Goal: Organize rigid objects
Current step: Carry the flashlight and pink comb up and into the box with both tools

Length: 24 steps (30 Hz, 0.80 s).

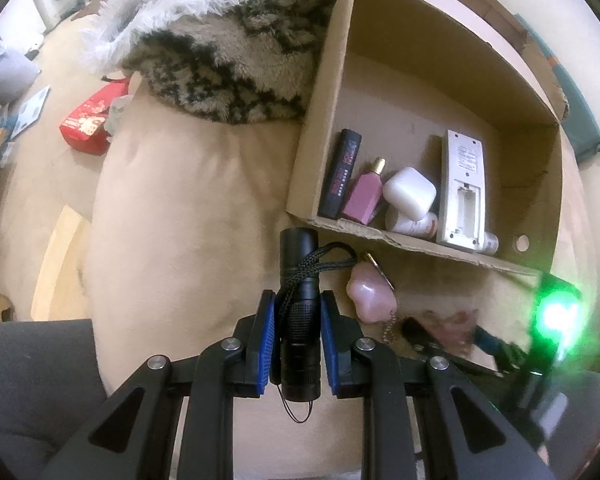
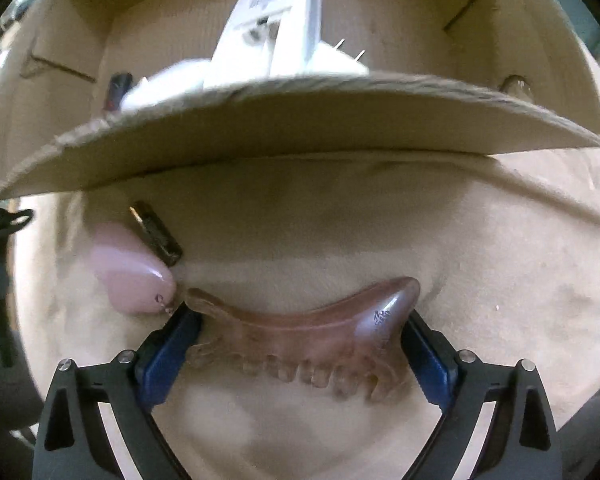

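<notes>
My left gripper (image 1: 297,297) is shut on a black flashlight (image 1: 300,320) with a wrist cord, held just in front of the open cardboard box (image 1: 340,80). In the box lie a black tube (image 1: 340,172), a pink perfume bottle (image 1: 364,196), a white case (image 1: 410,192) and a white remote (image 1: 462,192). My right gripper (image 2: 301,315) stands wide open over a brownish translucent comb (image 2: 300,332) lying on the beige cushion (image 2: 380,240), one blue pad at each end of it. A pink flower-shaped charm (image 2: 128,272) and a small dark gold-tipped piece (image 2: 156,236) lie to the comb's left.
The box's front wall (image 2: 300,120) rises just beyond the comb. A furry patterned garment (image 1: 228,60) lies left of the box on the cushion (image 1: 180,220). A red pack (image 1: 88,124) sits on the floor at left. A green light (image 1: 558,312) glows on the right gripper.
</notes>
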Tool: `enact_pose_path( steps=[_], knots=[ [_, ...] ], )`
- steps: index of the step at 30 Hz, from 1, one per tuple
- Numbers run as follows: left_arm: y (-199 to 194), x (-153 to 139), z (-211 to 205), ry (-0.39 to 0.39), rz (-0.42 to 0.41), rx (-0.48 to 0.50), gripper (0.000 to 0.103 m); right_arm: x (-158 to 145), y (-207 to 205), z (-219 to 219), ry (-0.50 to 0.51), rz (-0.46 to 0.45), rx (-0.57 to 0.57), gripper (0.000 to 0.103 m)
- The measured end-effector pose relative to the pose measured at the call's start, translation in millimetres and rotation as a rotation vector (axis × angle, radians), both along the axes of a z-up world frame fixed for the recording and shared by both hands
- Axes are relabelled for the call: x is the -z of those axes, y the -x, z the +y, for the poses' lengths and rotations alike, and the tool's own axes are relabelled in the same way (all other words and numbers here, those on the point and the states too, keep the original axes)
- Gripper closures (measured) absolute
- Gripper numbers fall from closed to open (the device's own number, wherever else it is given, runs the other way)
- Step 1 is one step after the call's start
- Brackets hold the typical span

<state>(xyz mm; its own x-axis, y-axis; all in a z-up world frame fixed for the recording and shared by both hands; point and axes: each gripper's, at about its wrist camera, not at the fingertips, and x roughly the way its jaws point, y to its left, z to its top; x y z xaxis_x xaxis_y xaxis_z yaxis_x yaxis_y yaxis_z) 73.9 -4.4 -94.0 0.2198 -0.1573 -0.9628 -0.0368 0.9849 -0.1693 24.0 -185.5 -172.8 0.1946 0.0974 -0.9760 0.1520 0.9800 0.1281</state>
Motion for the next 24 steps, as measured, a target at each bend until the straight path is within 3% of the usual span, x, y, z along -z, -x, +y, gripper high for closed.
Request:
enact_pose_path(
  steps=[4,10,14,17,24],
  knots=[
    [0,0,2,-0.020,-0.007,0.000,0.084,-19,11,-10,0.011,-0.043,0.008,0.001],
    [1,-2,0,-0.043,-0.031,0.005,0.084,-72,32,-11,-0.001,-0.193,-0.076,0.001],
    [4,-6,-2,-0.066,-0.059,0.015,0.084,-125,32,-20,-0.087,-0.339,-0.129,0.001],
    [7,-11,-2,-0.093,-0.088,0.020,0.084,-144,23,-36,-0.134,-0.424,-0.151,0.001],
    [15,-48,-3,-0.075,-0.194,0.046,0.084,-186,2,-71,-0.176,-0.484,-0.138,0.001]
  ],
)
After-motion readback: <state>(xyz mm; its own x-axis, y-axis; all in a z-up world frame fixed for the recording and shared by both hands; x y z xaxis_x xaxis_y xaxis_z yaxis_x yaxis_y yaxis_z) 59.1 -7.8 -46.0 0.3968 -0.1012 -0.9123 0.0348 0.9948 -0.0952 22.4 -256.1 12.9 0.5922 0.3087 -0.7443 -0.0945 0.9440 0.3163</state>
